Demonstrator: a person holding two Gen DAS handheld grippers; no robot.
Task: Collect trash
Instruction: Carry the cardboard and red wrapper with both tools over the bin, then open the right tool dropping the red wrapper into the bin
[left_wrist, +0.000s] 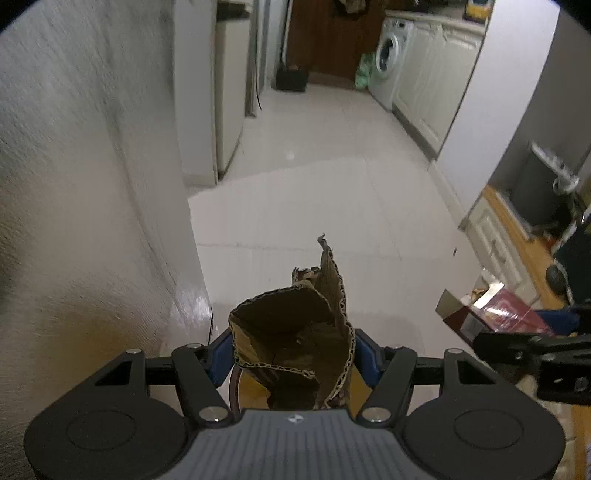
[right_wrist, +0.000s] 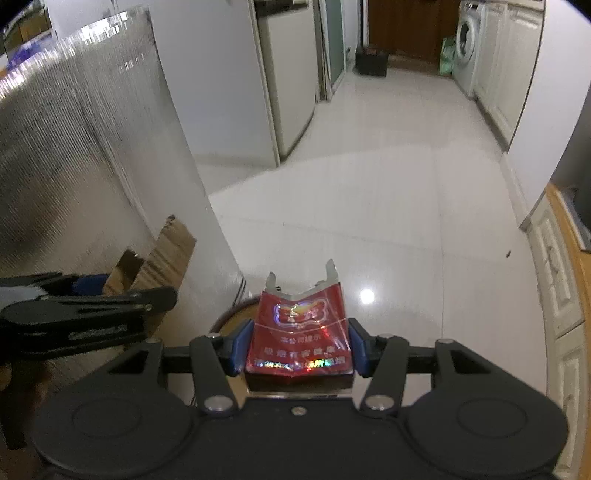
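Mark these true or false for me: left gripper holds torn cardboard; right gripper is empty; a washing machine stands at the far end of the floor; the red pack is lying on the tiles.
1. The left gripper is shut on a torn cardboard piece. True.
2. The right gripper is empty. False: it is clamped on a red cigarette pack.
3. A washing machine stands at the far end of the tiled floor. True.
4. The pack lies on the tiles. False: it is held between the fingers, above the floor.

Torn brown corrugated cardboard scrap (left_wrist: 295, 332) sits between blue pads (left_wrist: 221, 354); a glossy red cigarette pack (right_wrist: 299, 332) with holographic emblem; pale white tiled floor (right_wrist: 369, 184); far-off white washing machine (left_wrist: 391, 59).
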